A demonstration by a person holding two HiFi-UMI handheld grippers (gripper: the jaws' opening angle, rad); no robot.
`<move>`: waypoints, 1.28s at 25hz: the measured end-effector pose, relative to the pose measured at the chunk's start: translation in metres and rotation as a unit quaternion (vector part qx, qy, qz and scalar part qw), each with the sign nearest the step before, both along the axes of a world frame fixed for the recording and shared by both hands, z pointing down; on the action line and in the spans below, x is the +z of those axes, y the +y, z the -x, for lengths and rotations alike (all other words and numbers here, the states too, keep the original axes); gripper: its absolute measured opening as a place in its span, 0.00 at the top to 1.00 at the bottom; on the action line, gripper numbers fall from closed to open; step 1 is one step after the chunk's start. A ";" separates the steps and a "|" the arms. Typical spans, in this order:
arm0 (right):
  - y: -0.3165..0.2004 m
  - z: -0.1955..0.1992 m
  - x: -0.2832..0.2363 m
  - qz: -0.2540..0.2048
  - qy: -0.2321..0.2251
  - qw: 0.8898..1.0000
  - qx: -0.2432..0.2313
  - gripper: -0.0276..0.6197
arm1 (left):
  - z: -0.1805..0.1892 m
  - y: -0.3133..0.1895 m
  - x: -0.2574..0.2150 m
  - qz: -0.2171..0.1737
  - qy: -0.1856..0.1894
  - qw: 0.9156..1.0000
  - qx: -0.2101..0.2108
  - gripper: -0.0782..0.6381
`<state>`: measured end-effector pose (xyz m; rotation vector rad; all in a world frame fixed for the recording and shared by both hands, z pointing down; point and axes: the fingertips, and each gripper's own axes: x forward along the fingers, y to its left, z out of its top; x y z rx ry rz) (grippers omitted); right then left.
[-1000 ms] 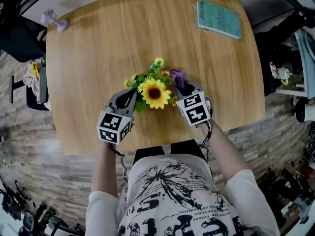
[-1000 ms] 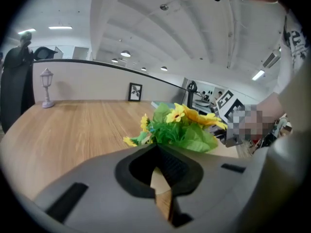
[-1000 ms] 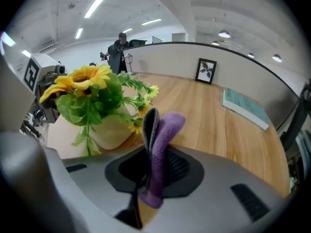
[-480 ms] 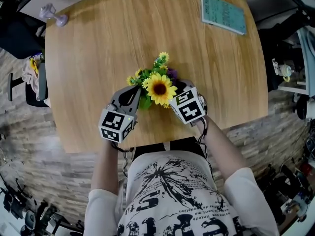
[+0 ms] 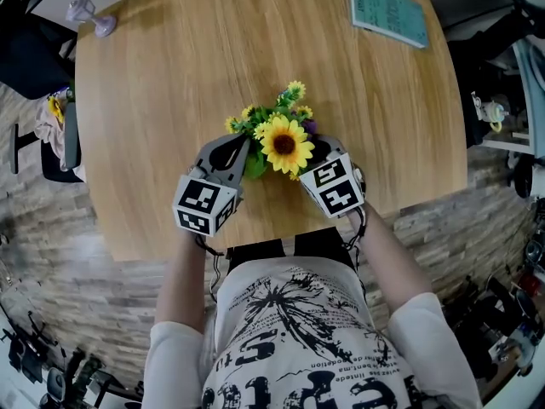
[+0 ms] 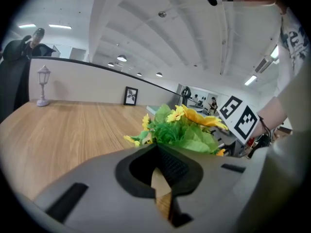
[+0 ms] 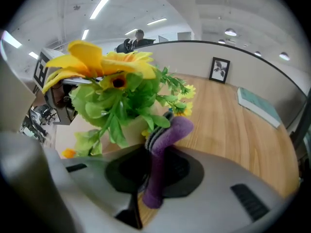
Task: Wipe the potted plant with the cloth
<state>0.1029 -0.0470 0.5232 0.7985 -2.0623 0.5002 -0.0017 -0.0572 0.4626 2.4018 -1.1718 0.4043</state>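
Observation:
The potted plant [image 5: 281, 135], a big sunflower with small yellow blooms and green leaves in a pale pot [image 7: 129, 132], stands near the table's front edge. My left gripper [image 5: 245, 150] is shut with nothing in it, its tips against the plant's left side; in the left gripper view the leaves [image 6: 184, 132] rise just beyond the left gripper [image 6: 158, 147]. My right gripper [image 7: 150, 154] is shut on the purple cloth [image 7: 163, 144], which sticks up from the jaws and lies by the pot under the leaves. From the head view the right gripper [image 5: 313, 153] is tucked below the sunflower.
The wooden table [image 5: 170, 83] carries a teal book [image 5: 387, 11] at the back right, a small lilac lamp ornament [image 5: 85, 11] at the back left and a picture frame [image 7: 219, 70] at the far edge. A person stands beyond the partition [image 7: 138, 38].
My right gripper has moved in towards the plant with the cloth, which now sits under the sunflower. The left gripper has stayed by the plant's left side.

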 end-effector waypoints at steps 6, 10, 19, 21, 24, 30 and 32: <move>0.015 -0.004 -0.001 0.000 0.002 1.000 0.030 0.85 | -0.002 -0.001 0.000 -0.022 -0.011 1.000 0.011 0.89; 0.026 -0.002 0.000 -0.009 0.013 0.999 0.038 0.84 | -0.002 0.000 0.000 -0.033 -0.015 0.999 0.026 0.89; 0.052 0.009 0.000 0.026 0.013 0.999 0.038 0.84 | -0.003 -0.001 0.000 -0.040 -0.002 0.998 0.040 0.89; 0.054 0.014 0.000 0.032 0.014 0.999 0.034 0.84 | -0.003 -0.001 0.001 -0.042 -0.001 0.998 0.047 0.89; 0.061 0.021 -0.002 0.046 0.019 0.998 0.026 0.84 | -0.003 0.000 0.001 -0.045 0.000 0.998 0.053 0.89; 0.072 0.038 -0.004 0.061 0.001 0.998 0.033 0.84 | -0.003 0.001 0.001 -0.048 -0.001 0.997 0.059 0.89; 0.073 0.043 -0.005 0.064 -0.009 0.997 0.038 0.84 | -0.003 0.000 0.001 -0.047 0.001 0.997 0.061 0.89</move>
